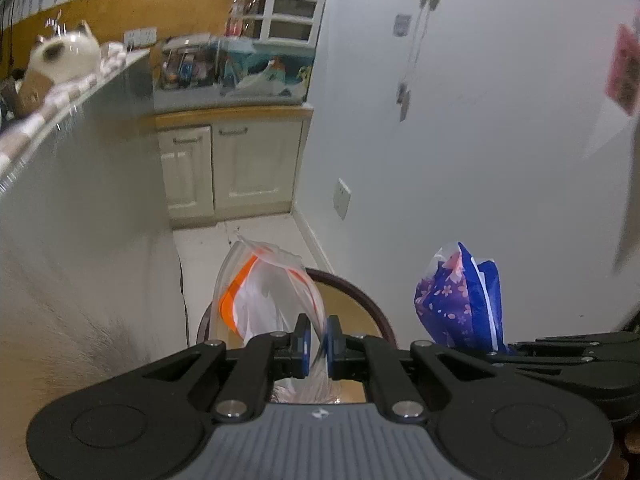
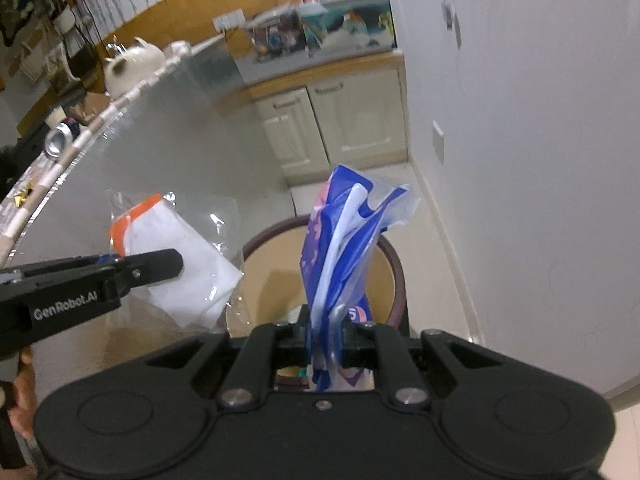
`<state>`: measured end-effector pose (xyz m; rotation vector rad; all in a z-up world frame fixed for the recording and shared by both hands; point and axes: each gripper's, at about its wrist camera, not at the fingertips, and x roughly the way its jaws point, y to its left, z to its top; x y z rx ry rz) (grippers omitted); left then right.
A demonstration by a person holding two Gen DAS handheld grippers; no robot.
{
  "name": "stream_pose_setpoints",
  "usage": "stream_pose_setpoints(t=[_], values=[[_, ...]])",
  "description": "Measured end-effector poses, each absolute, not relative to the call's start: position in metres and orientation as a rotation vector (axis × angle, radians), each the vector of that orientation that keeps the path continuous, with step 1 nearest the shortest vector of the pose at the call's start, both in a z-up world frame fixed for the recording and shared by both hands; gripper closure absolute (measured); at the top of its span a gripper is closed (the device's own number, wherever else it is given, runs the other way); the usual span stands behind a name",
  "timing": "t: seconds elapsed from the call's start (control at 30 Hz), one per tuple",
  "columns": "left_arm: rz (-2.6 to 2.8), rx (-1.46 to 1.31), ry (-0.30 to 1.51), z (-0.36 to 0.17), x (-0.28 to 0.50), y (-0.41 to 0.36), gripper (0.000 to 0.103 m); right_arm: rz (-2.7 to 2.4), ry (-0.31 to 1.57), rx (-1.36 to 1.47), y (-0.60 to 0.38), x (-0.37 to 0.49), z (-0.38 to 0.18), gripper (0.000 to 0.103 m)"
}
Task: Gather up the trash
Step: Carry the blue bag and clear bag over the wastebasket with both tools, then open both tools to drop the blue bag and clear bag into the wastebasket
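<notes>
Grippers (image 1: 316,344) over bin (image 2: 394,264), kitchen floor (image 1: 264,236).

The bin (image 2: 396,276) stands on the floor (image 2: 400,184) between the worktop (image 2: 168,152) on its left and the wall (image 2: 520,160) on its right; cabinets (image 2: 332,120) stand behind it.

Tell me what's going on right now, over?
Left gripper shut on clear orange-striped bag. Right gripper shut on blue flowered wrapper. Both above round bin. Nothing blocking.
</notes>
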<state>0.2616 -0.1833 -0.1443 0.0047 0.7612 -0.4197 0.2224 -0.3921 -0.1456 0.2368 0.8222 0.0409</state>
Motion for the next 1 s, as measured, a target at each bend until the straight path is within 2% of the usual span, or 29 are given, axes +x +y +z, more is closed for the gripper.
stream_pose_setpoints(t=[0.2,0.5,0.63,0.87,0.93,1.0], values=[[-0.395,-0.018,0.827,-0.18,0.297,-0.177,0.096,0.045,0.898,0.262,-0.391,0.256,-0.172,0.091],[-0.389,-0.054,0.875,-0.206,0.323,-0.169,0.096,0.056,1.011,0.276,-0.386,0.305,-0.213,0.089],[-0.391,-0.066,0.889,-0.214,0.326,-0.169,0.096,0.031,1.051,0.275,-0.387,0.328,-0.23,0.076],[-0.388,-0.077,0.92,-0.228,0.335,-0.172,0.096,0.03,1.086,0.276,-0.39,0.334,-0.25,0.068],[-0.39,-0.078,0.928,-0.232,0.339,-0.173,0.096,0.044,1.091,0.274,-0.391,0.336,-0.252,0.058],[-0.393,-0.074,0.935,-0.235,0.342,-0.174,0.096,0.059,1.093,0.271,-0.391,0.338,-0.254,0.054]])
